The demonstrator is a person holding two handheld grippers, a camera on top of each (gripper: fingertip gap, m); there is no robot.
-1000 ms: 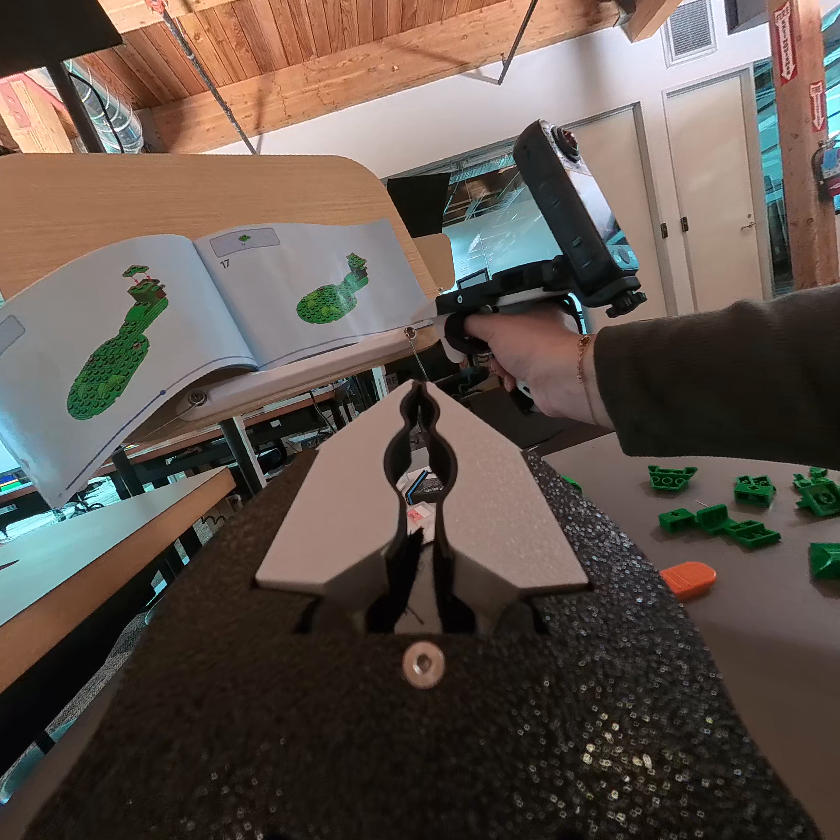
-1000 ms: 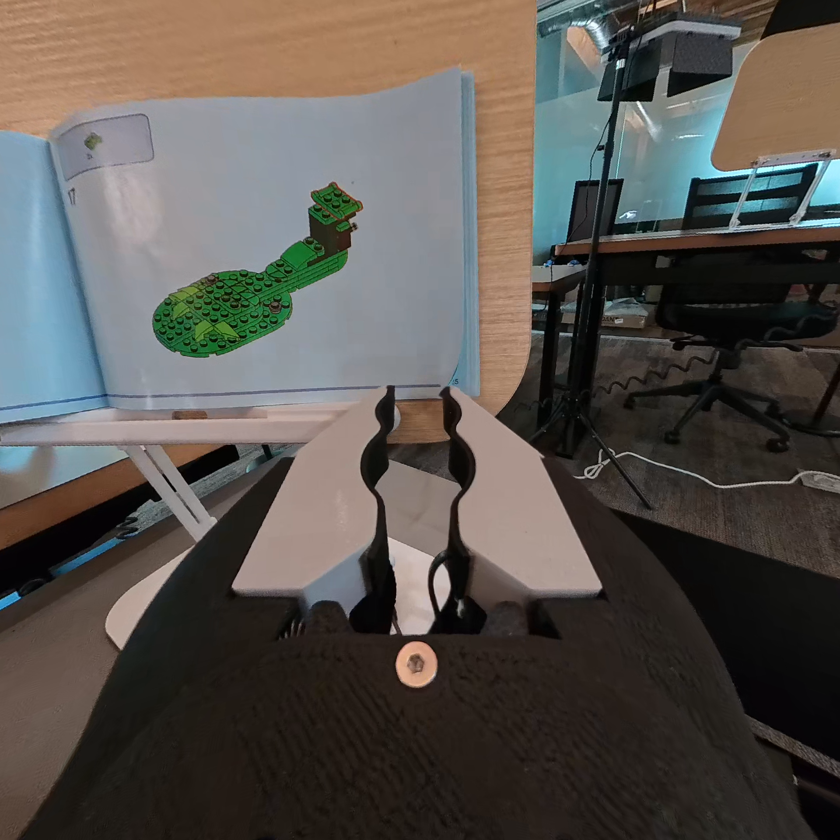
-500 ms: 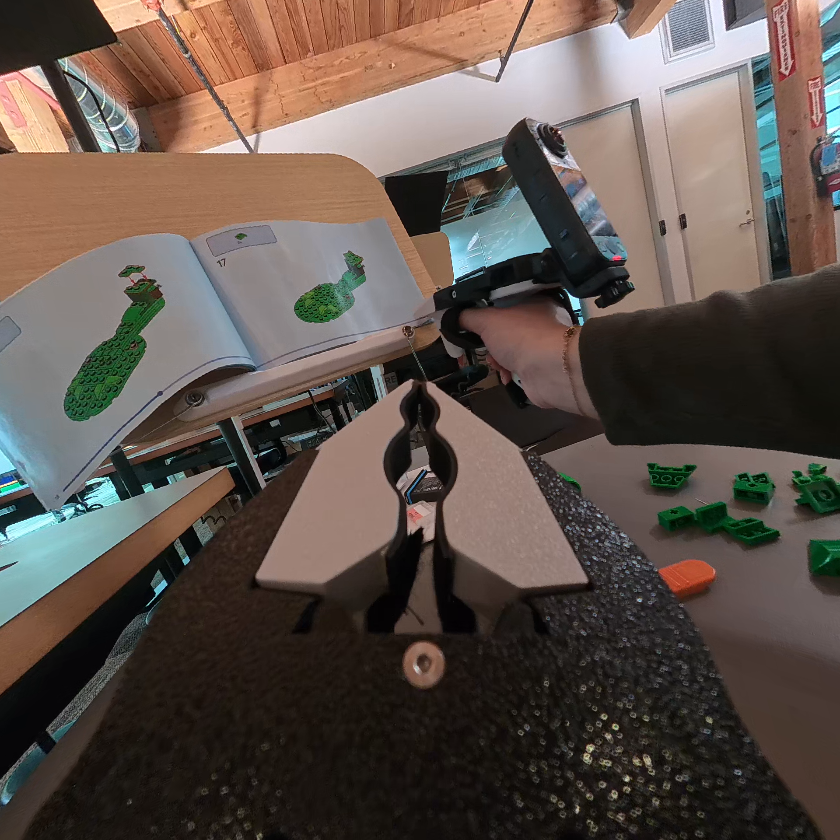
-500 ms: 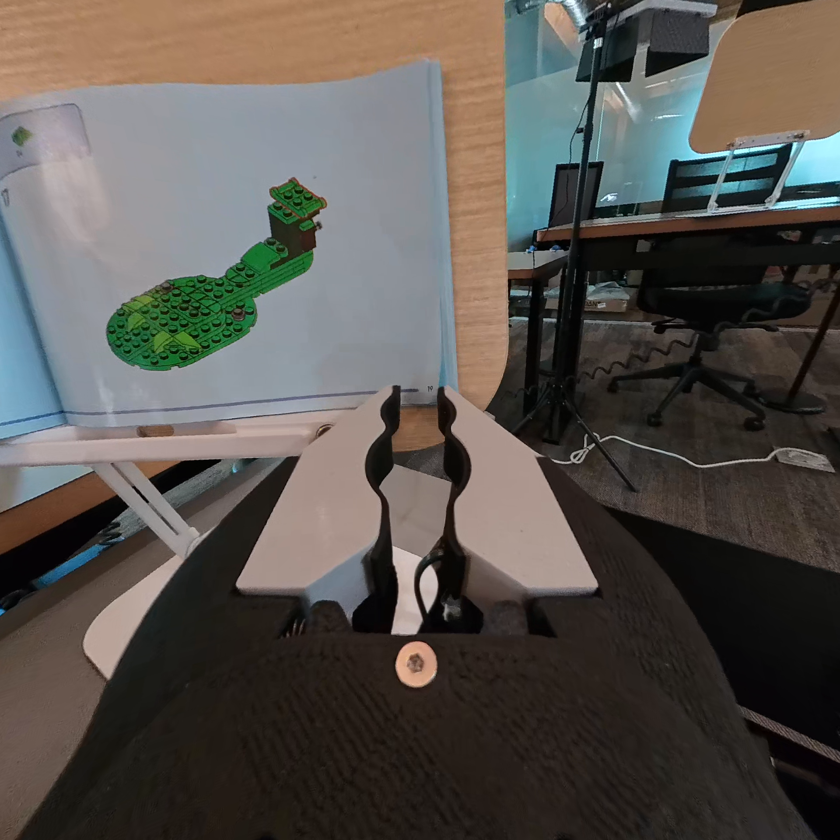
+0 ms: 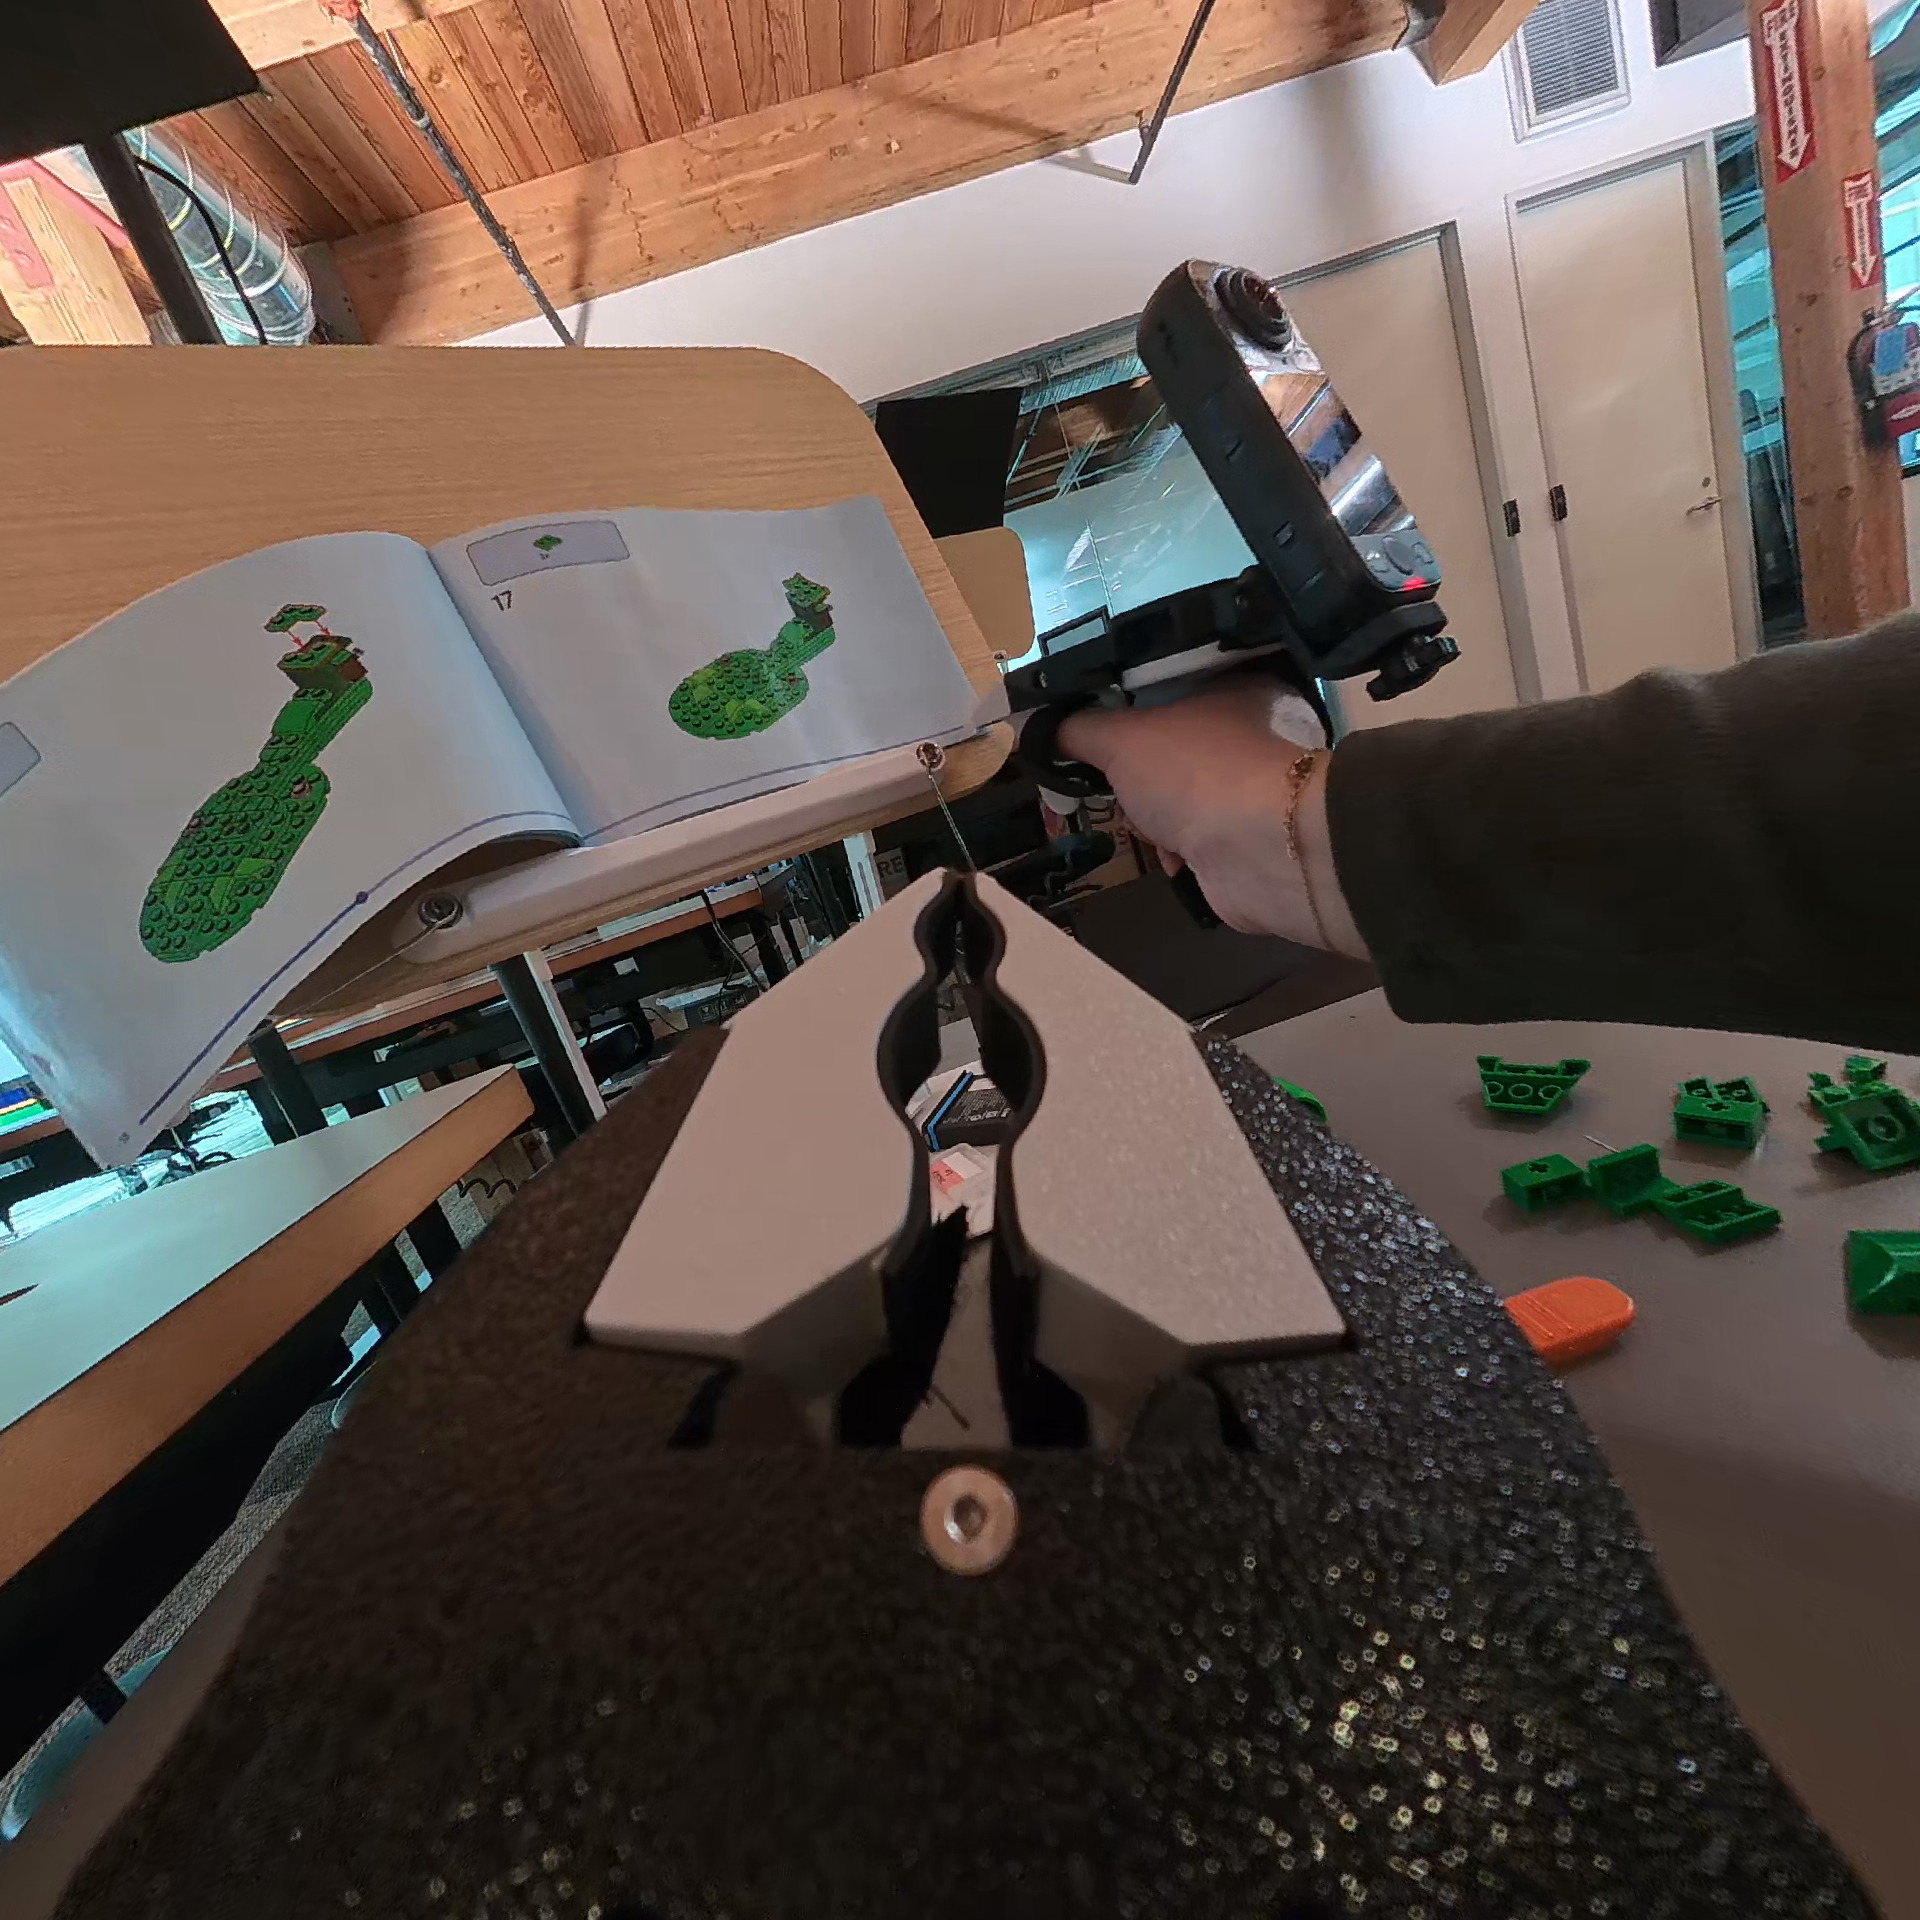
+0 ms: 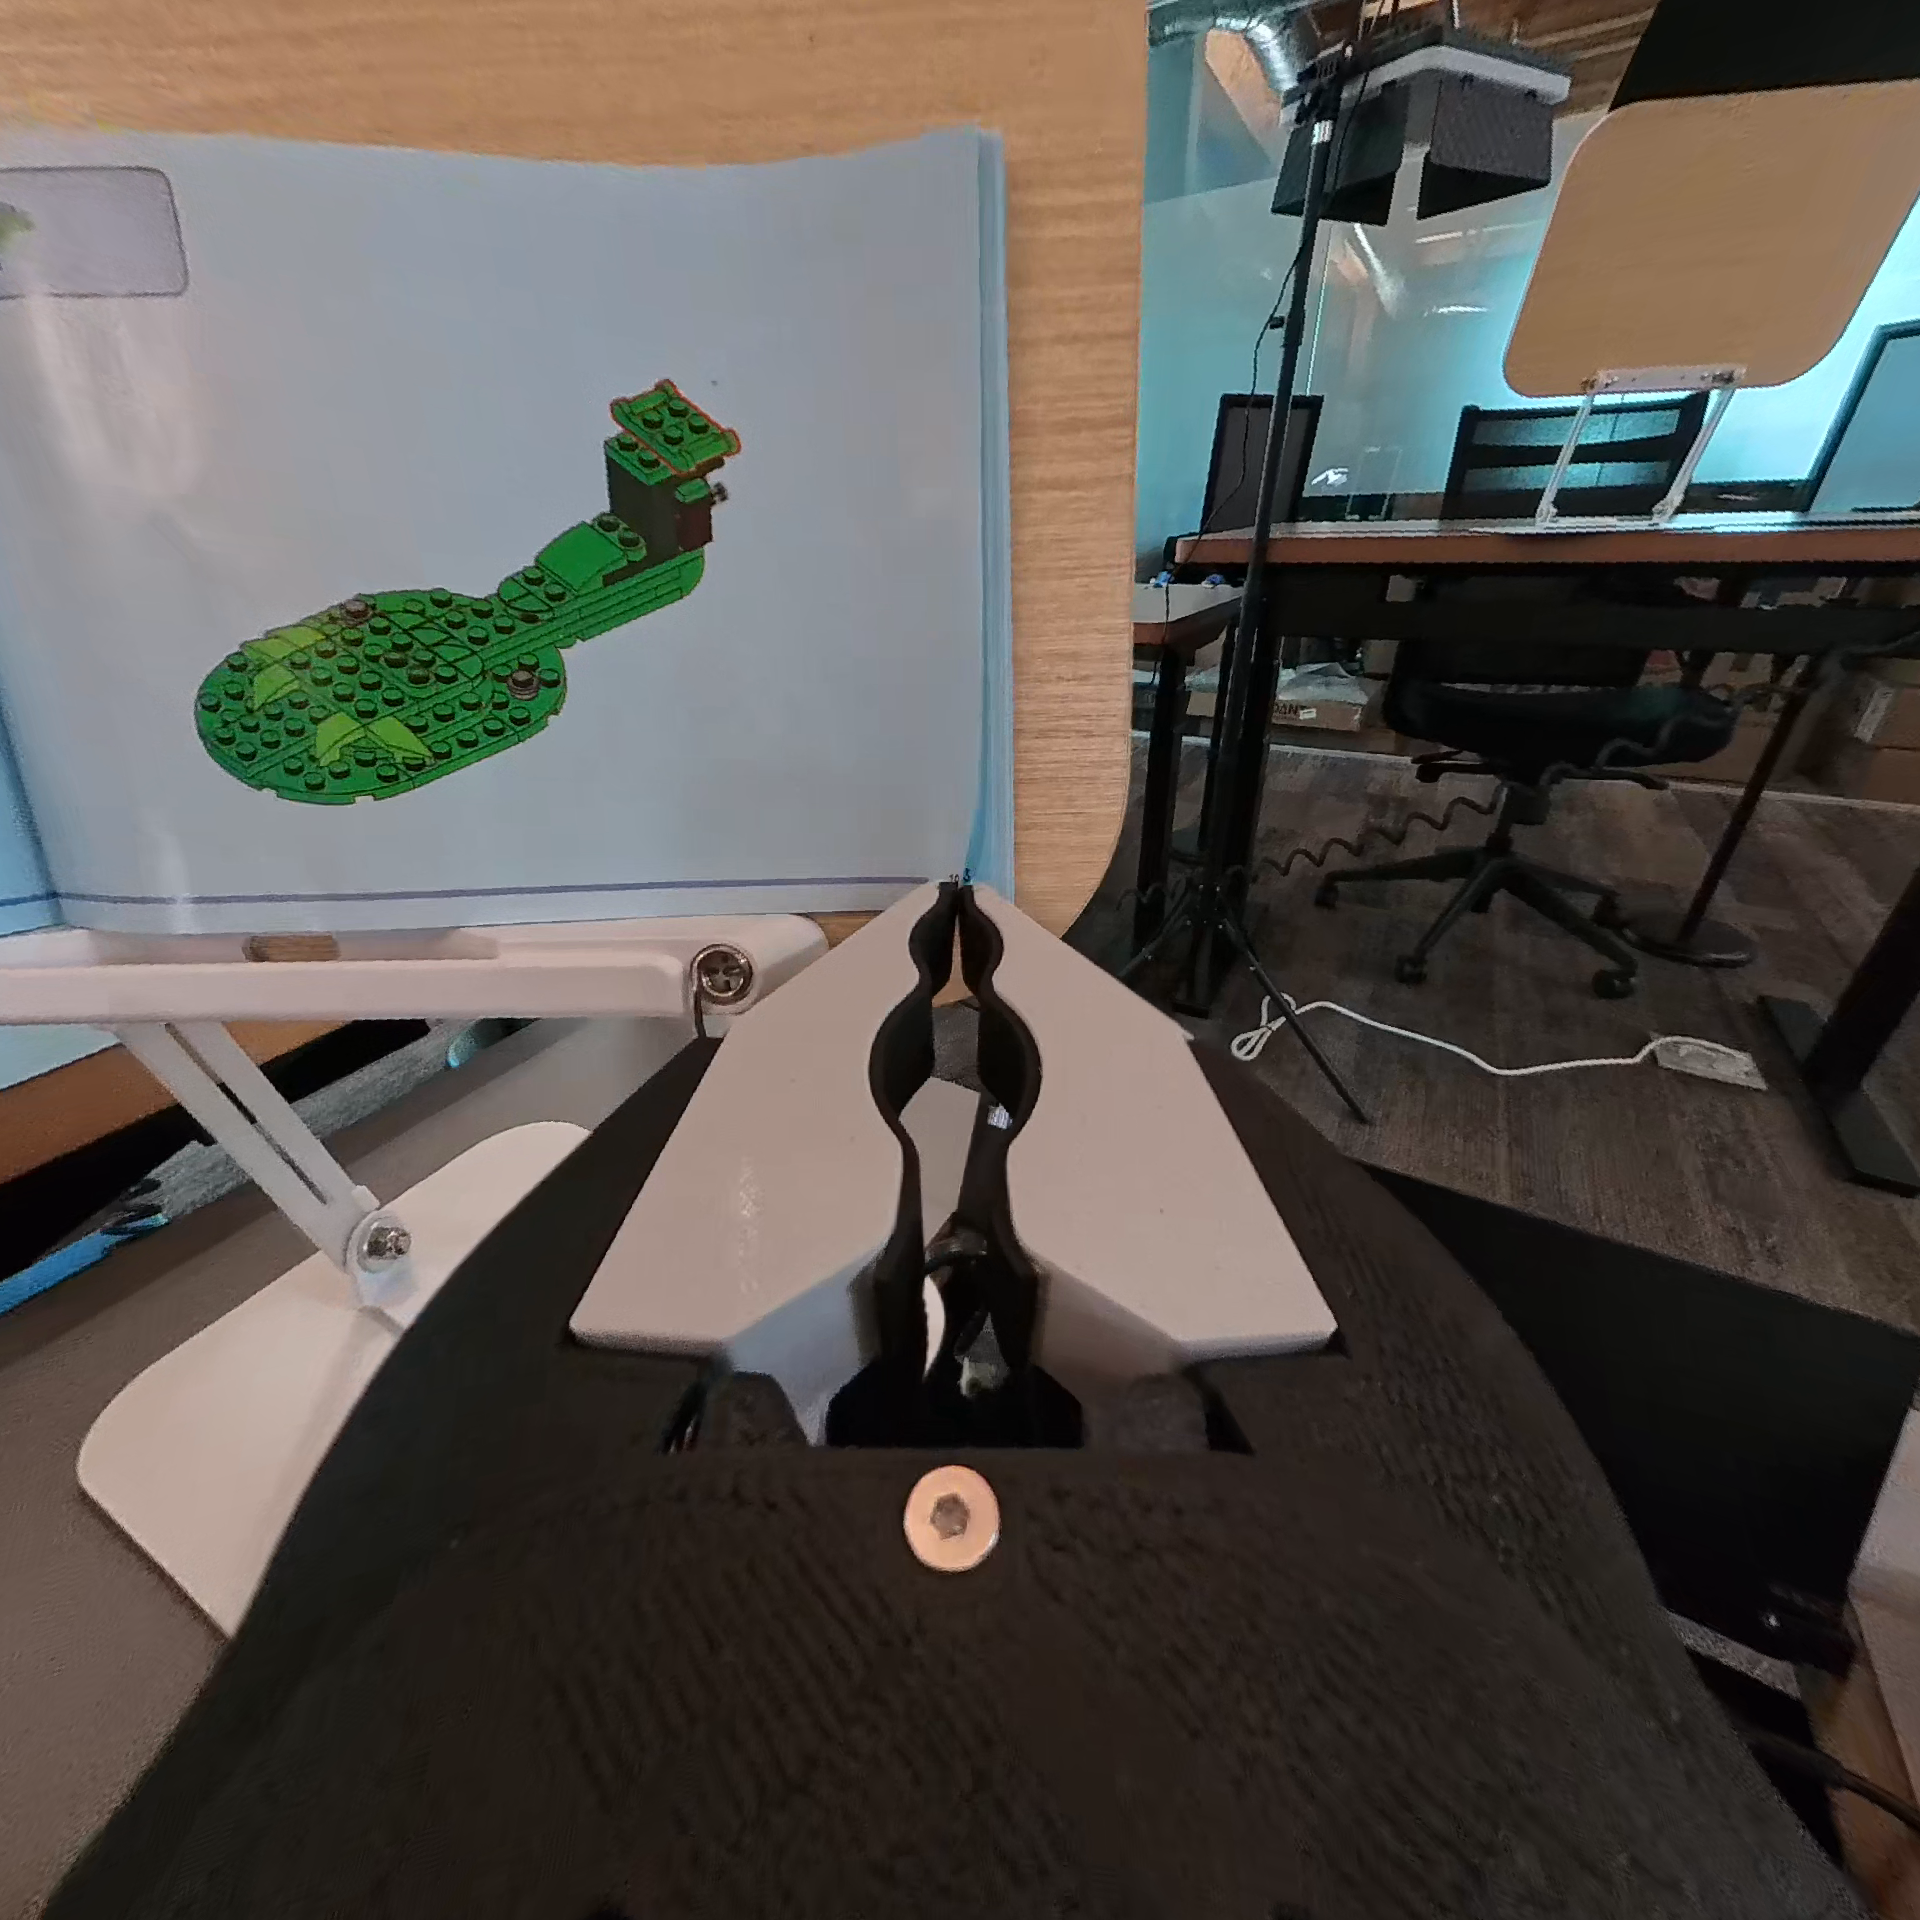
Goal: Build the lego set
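Green Lego pieces (image 5: 1636, 1184) lie loose on the grey tabletop (image 5: 1714, 1475), to the right of my left gripper (image 5: 958, 883). An orange brick separator (image 5: 1569, 1317) sits near them. My left jaws are closed with nothing in them. My right gripper (image 6: 956, 888) has its jaws shut on the bottom corner of the instruction booklet (image 6: 499, 540). The booklet rests open on a white stand (image 6: 343, 1039) with a wooden board (image 6: 1070, 416) behind it. In the left wrist view, a hand (image 5: 1205, 821) and dark sleeve (image 5: 1621, 831) reach over the pieces, holding the right gripper. Past the board I see an office chair (image 6: 1538, 748) and a tripod (image 6: 1247, 727).
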